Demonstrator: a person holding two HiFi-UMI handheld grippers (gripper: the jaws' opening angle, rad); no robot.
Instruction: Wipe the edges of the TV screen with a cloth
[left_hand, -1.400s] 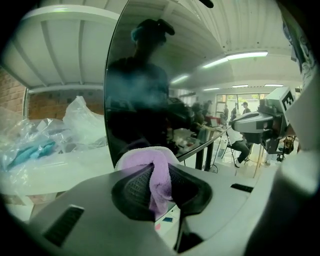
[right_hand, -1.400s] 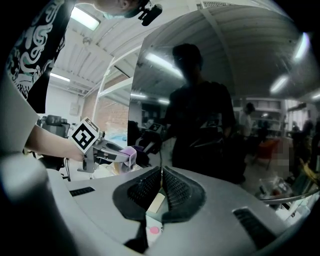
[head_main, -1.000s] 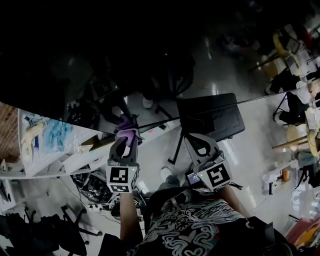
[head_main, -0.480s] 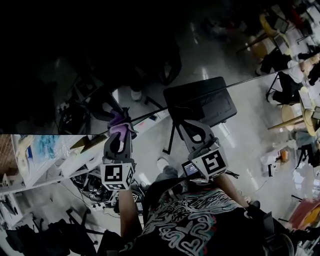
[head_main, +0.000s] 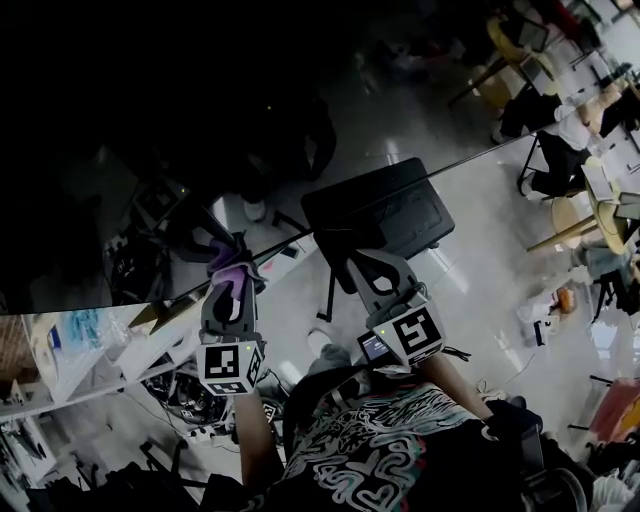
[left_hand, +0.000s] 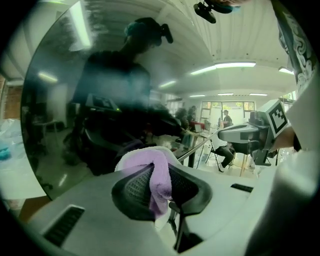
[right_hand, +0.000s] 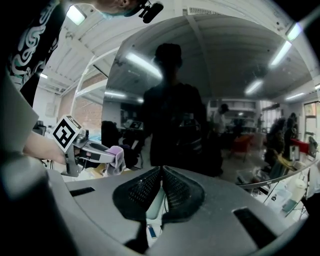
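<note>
The dark, reflective TV screen (head_main: 200, 120) fills the top of the head view, and its lower edge (head_main: 300, 245) runs diagonally up to the right. My left gripper (head_main: 232, 278) is shut on a purple cloth (head_main: 234, 268) that is pressed against this edge. In the left gripper view the cloth (left_hand: 158, 172) is draped over the jaws, right in front of the screen (left_hand: 95, 100). My right gripper (head_main: 358, 262) sits to the right by the same edge, its jaws closed together with nothing between them (right_hand: 161, 176). The right gripper view also shows the left gripper (right_hand: 92, 150) and the cloth (right_hand: 118, 159).
A black chair-like object (head_main: 385, 210) lies just beyond my right gripper. Chairs and tables with seated people (head_main: 585, 190) are at the far right. Cluttered white shelving and cables (head_main: 70, 360) are at lower left. The person's patterned shirt (head_main: 390, 450) fills the bottom.
The left gripper with the cloth has slid a little left along the screen's lower edge. The right gripper has shifted left with it, and the head view has swung.
</note>
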